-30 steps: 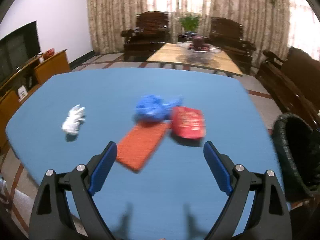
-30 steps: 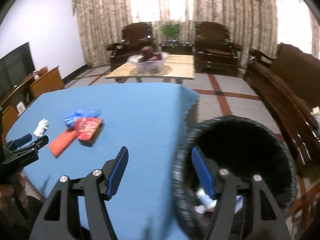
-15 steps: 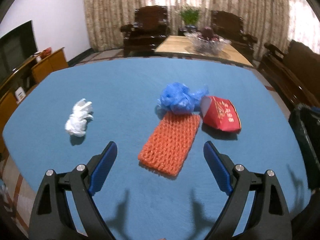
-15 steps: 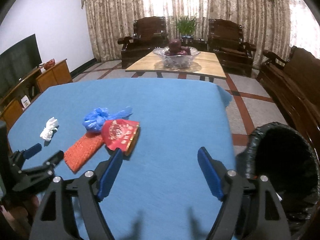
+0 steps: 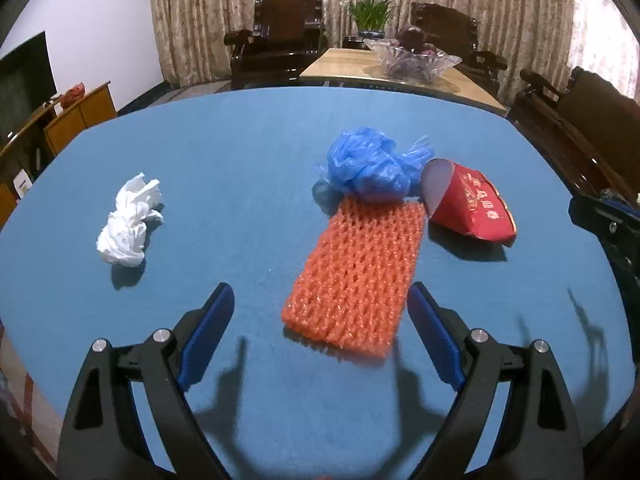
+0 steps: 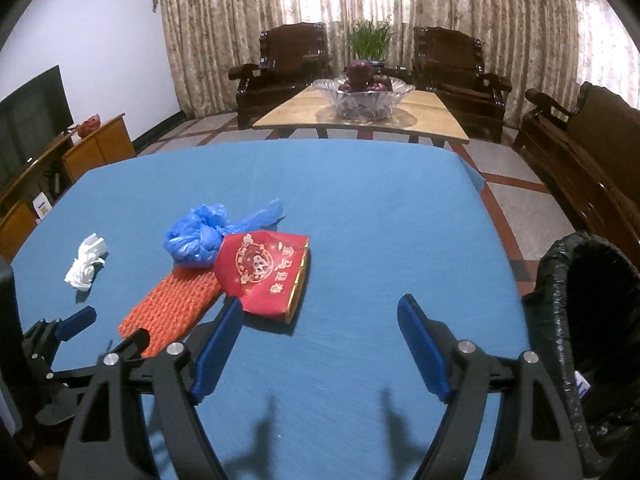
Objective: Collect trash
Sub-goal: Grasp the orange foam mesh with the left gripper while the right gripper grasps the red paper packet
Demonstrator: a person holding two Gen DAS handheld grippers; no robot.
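On the blue-clothed table [image 5: 240, 152], the orange foam-net sleeve [image 5: 356, 276] lay touching the crumpled blue plastic bag [image 5: 368, 164] behind it. The left gripper [image 5: 320, 320] hovered spread and empty before the sleeve; the right gripper [image 6: 320, 320], jaws just widened, held nothing beside the flattened red paper carton [image 6: 264, 276].

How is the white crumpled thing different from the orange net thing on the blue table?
The white crumpled wad is bunched into a lumpy ball; the orange foam net lies flat and rectangular. The wad sits alone, touching nothing; the net's far end is tucked under the blue plastic bag. The net covers more table. Both rest on the blue table, not held.
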